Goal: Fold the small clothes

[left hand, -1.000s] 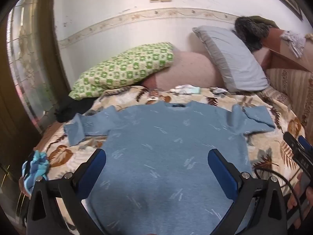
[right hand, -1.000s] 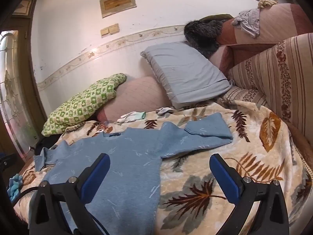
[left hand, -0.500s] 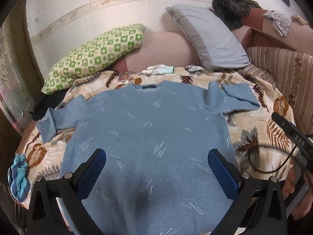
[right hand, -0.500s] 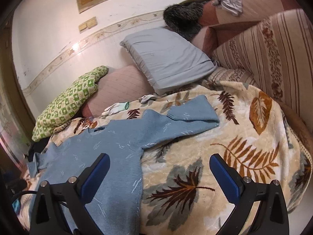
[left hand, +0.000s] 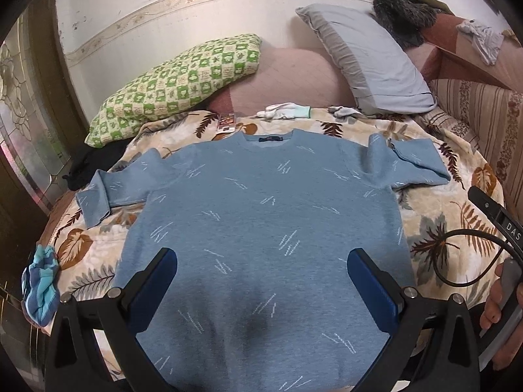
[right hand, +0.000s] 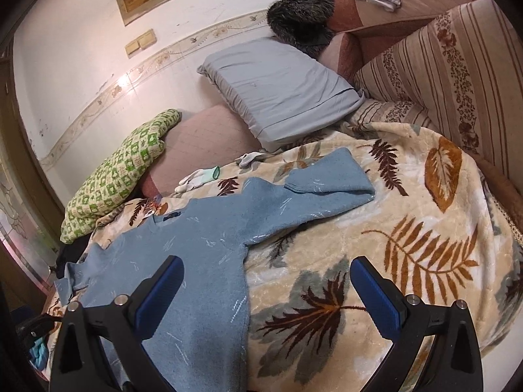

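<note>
My left claw hangs over the lower half of the sweater, aimed along it toward the neck, both blue pads spread wide with nothing between them and, as far as I can tell, clear of the cloth. My right claw hangs over the sweater's right side edge, also gaping wide and empty: its left finger stands over the blue knit, its right finger over the blanket. In the left view my right hand shows at the right edge, fingers wrapped round the grey handle, a black cable looping past it; the black bar above carries white letters, of which I can read only "DAS" before the frame cuts them off. The sweater lies face up and flat on the blanket, reaching from its near edge almost to the far edge, neck pointing at the pillows, with a small dark label inside the collar whose writing is too small to read. Both sleeves are doubled back on themselves, the left toward the blanket's left edge, the right toward its far right corner. A white glove lies at the far edge beside the grey pillow, and a green pillow sits at the far left corner
</note>
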{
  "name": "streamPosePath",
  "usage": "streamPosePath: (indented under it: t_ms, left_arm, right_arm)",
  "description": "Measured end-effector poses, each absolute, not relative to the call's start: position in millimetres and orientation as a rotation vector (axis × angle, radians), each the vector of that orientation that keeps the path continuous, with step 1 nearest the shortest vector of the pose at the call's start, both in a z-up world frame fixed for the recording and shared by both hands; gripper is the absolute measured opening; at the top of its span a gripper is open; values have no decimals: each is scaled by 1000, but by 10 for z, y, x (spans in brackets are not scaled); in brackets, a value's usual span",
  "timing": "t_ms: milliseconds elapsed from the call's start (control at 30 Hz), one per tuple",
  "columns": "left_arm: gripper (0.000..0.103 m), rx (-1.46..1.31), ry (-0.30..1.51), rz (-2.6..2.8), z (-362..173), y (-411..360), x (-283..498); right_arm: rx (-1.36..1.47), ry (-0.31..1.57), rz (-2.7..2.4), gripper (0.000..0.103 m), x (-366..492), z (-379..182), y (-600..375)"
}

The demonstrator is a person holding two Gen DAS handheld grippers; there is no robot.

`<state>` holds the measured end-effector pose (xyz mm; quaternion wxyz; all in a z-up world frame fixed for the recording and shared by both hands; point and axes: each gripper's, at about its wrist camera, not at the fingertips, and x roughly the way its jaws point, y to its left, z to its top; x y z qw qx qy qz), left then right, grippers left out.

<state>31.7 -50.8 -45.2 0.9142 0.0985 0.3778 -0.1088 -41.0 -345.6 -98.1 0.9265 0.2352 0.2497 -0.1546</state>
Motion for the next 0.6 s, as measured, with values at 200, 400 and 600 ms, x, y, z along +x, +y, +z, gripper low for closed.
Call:
streamPosePath:
  t_ms: [200, 400, 600]
  left_arm:
    - [103, 199, 767, -224, -397, -438, 251]
    - [103, 181, 754, -208, -367, -367, 221]
    - [103, 153, 723, -180, -373, -275, 310]
  right_arm:
    - [484, 511, -321, 103, -445, -987, -3462]
    - [460, 515, -314, 103, -447, -982, -3422]
    - [435, 518, -313, 103, -456, -977, -3365]
